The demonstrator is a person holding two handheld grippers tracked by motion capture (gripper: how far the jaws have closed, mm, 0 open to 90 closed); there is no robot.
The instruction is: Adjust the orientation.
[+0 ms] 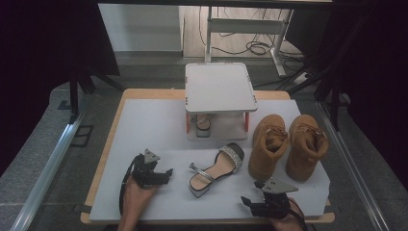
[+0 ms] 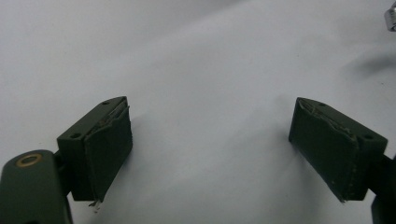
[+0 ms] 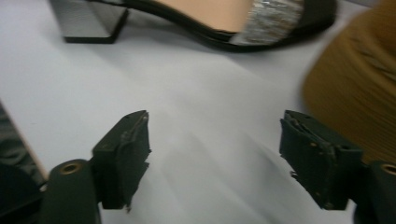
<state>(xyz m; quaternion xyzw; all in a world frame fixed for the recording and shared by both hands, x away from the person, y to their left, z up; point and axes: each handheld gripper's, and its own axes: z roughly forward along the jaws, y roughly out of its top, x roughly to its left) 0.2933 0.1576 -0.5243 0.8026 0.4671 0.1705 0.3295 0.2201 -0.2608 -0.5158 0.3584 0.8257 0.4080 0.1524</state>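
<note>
Sandal (image 1: 215, 171) w/ block heel, silver glitter toe strap, thin silver ankle strap, black sole, tan insole. Lies upright on white mat approx. center-front, toe pointing up-right toward tan boots, heel toward front edge. In right gripper view (image 3: 205, 18) it sits side-on, heel block at left, glitter strap at right, sole flat on mat.

left tool (image 1: 169, 172) open, right tool (image 1: 246, 200) open

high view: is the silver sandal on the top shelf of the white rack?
No: the silver sandal lies on the white table mat, in front of the white rack, whose top shelf is bare.
</note>
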